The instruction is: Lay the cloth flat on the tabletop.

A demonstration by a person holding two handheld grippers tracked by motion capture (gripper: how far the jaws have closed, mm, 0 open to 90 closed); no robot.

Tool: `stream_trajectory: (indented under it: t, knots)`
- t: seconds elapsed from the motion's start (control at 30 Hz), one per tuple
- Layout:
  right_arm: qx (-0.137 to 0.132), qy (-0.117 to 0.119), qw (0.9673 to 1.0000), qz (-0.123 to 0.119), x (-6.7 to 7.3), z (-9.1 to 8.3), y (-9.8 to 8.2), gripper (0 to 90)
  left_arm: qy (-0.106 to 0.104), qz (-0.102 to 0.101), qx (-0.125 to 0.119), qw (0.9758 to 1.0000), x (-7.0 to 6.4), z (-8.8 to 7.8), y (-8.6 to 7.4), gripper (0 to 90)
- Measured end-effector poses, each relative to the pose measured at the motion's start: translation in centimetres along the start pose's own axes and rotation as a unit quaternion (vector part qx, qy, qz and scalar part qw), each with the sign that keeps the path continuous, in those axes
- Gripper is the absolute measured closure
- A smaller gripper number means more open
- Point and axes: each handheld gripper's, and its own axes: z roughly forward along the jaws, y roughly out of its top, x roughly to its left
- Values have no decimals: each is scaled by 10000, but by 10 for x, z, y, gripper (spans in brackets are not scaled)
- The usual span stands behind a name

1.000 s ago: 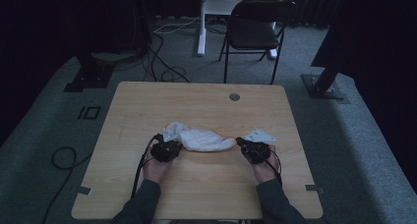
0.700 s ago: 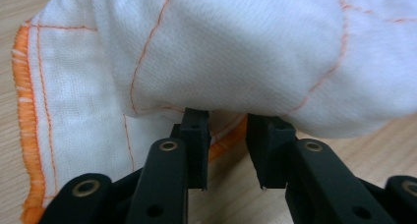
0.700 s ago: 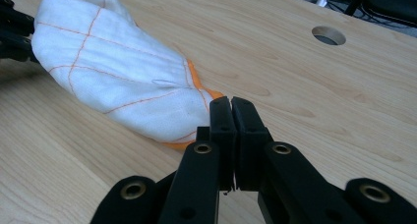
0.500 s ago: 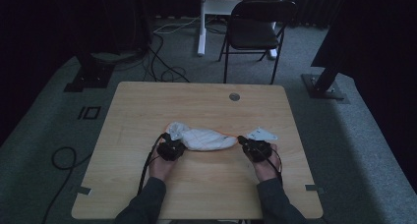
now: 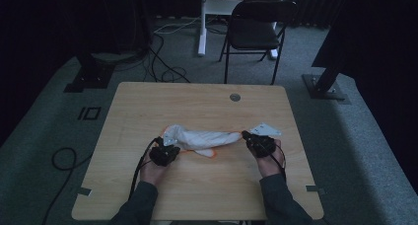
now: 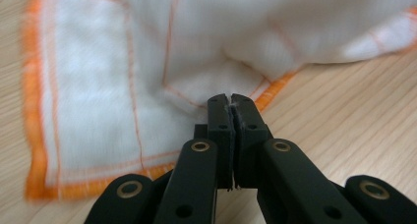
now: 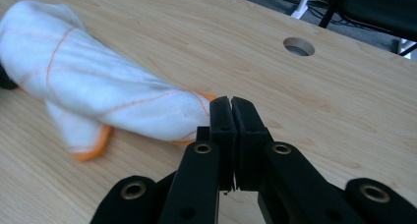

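A white cloth (image 5: 202, 138) with orange hems lies bunched lengthwise across the middle of the wooden table (image 5: 197, 101). My left gripper (image 5: 171, 145) is at the cloth's left end. In the left gripper view the jaws (image 6: 230, 101) have just been closing and now pinch a fold of the cloth (image 6: 98, 86) near its orange hem. My right gripper (image 5: 245, 135) is at the cloth's right end. In the right gripper view it (image 7: 230, 103) is shut, with the cloth's (image 7: 98, 86) orange-edged tip running into the jaws.
A round cable hole (image 5: 235, 97) sits in the table's far right part. Behind the table stand a black chair (image 5: 259, 27) and a white desk leg (image 5: 202, 22). Cables (image 5: 162, 67) trail over the grey carpet, and black stand bases sit on both sides.
The left gripper edged in to the cloth's left end, then drew slightly back toward the person. The right hand kept still.
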Motion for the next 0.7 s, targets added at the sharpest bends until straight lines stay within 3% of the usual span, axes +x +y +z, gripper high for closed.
stream_trajectory:
  t: [0.5, 0.6, 0.7]
  knots:
    - [44, -99, 9998, 148, -10, -4, -11, 891, 362, -351, 37, 9987, 36, -13, -14, 890]
    - [46, -75, 9999, 129, -10, -4, -12, 890, 387, -418, 70, 9984, 36, -14, -14, 884]
    - [62, -78, 9999, 116, -7, -3, -12, 890, 408, -373, 61, 9985, 27, -14, -9, 870]
